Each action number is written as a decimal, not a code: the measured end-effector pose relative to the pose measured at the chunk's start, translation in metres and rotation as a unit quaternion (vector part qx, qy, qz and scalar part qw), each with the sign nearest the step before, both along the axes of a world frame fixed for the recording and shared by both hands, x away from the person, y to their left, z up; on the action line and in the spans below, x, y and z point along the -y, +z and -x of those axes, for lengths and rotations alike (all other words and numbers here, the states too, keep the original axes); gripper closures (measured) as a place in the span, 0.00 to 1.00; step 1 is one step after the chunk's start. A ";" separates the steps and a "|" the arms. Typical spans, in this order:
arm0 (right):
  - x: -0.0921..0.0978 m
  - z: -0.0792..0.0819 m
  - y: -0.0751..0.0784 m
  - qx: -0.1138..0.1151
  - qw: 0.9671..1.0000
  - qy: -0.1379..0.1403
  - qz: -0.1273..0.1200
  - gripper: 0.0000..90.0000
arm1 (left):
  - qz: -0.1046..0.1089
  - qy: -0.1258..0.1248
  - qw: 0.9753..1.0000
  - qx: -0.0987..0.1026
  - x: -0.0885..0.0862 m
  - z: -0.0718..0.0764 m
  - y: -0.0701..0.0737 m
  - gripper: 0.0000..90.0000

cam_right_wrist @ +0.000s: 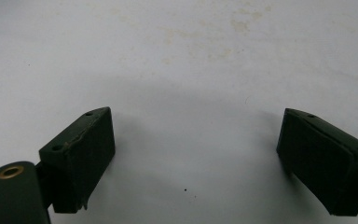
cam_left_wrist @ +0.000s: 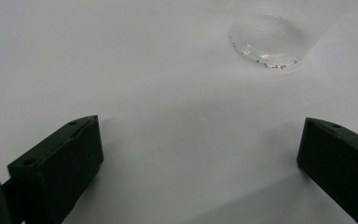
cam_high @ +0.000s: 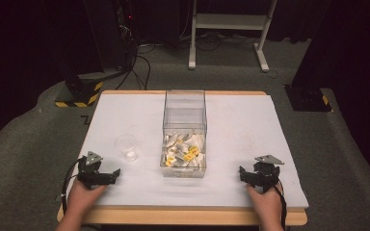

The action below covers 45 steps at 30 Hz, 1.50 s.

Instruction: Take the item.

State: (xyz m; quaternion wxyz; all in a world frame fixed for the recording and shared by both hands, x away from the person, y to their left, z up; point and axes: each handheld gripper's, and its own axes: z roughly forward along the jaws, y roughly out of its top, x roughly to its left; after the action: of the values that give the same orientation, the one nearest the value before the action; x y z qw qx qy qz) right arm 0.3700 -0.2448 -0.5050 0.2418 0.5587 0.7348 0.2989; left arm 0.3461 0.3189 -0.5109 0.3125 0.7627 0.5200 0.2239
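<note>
— What is the tabletop (cam_high: 250, 139) like?
— It is white and flat, with a wooden edge near the person. Around it is a grey floor (cam_high: 24, 149), and the back of the room is dark. A white frame (cam_high: 229, 29) stands back there, and black and yellow stripes (cam_high: 79, 98) mark a dark stand.

— What sits on the tabletop?
— A clear box (cam_high: 184, 132) stands in the middle. It has small white and yellow packets (cam_high: 184, 151) in the bottom. A little clear cup (cam_high: 126, 147) stands just left of the box.

— Where are the tools?
— The left tool (cam_high: 115, 174) rests near the front left corner, held by a hand (cam_high: 83, 195). The right tool (cam_high: 243, 174) rests near the front right, held by the other hand (cam_high: 265, 202). Both are well apart from the box.

— Are they holding anything?
— No. In each gripper view the two black jaws are spread wide, with bare white between them.

— Does one view show more?
— The left gripper view shows the cup's round bottom (cam_left_wrist: 266, 42) with tiny specks along its rim. The right gripper view shows faint yellowish stains (cam_right_wrist: 205, 32) on the white.
</note>
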 end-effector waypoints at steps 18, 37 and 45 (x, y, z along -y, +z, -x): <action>0.000 0.000 0.000 -0.001 1.000 -0.001 -0.002 0.12 | 0.002 0.001 1.000 -0.001 0.000 -0.001 0.000 0.00; 0.000 -0.001 0.001 -0.004 1.000 0.004 0.001 0.12 | 0.004 0.001 1.000 -0.004 0.000 -0.001 0.001 0.00; 0.000 -0.001 0.001 -0.005 1.000 0.005 0.003 0.12 | 0.021 0.003 1.000 -0.004 -0.003 -0.001 0.001 0.01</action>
State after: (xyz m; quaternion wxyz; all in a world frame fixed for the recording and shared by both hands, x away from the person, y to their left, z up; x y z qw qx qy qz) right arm 0.3712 -0.2447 -0.5040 0.2387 0.5556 0.7397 0.2953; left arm 0.3475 0.3216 -0.5100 0.3255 0.7557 0.5278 0.2108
